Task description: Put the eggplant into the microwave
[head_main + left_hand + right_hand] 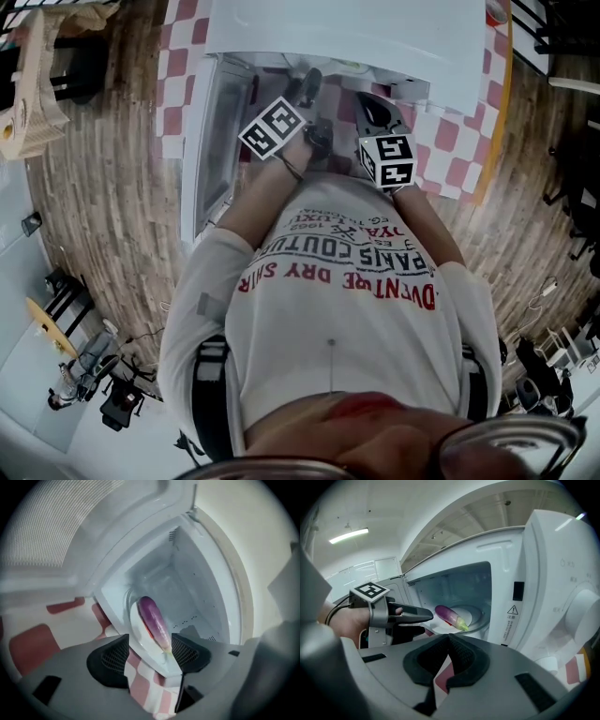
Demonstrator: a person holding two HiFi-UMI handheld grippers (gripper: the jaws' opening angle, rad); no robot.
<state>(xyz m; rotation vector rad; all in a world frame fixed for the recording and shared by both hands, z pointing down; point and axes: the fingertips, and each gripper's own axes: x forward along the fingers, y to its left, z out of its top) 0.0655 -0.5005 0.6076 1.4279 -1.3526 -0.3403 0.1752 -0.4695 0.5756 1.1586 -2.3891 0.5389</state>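
The eggplant (153, 620) lies on the white plate (134, 629) inside the microwave (201, 597), its stem end near the sill. A careless pull-back by the left gripper (150, 653) could drag it out (my guess). That gripper's jaws stand wide apart, clamping nothing — the eggplant sits at their 12 o'clock. The right gripper (449, 660) waits outside, jaws together and empty.

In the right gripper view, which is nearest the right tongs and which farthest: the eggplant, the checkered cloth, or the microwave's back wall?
From the right tongs:
1. Checkered cloth, directly beneath the tips.
2. Eggplant, ahead on its plate.
3. Microwave's back wall, behind the eggplant.
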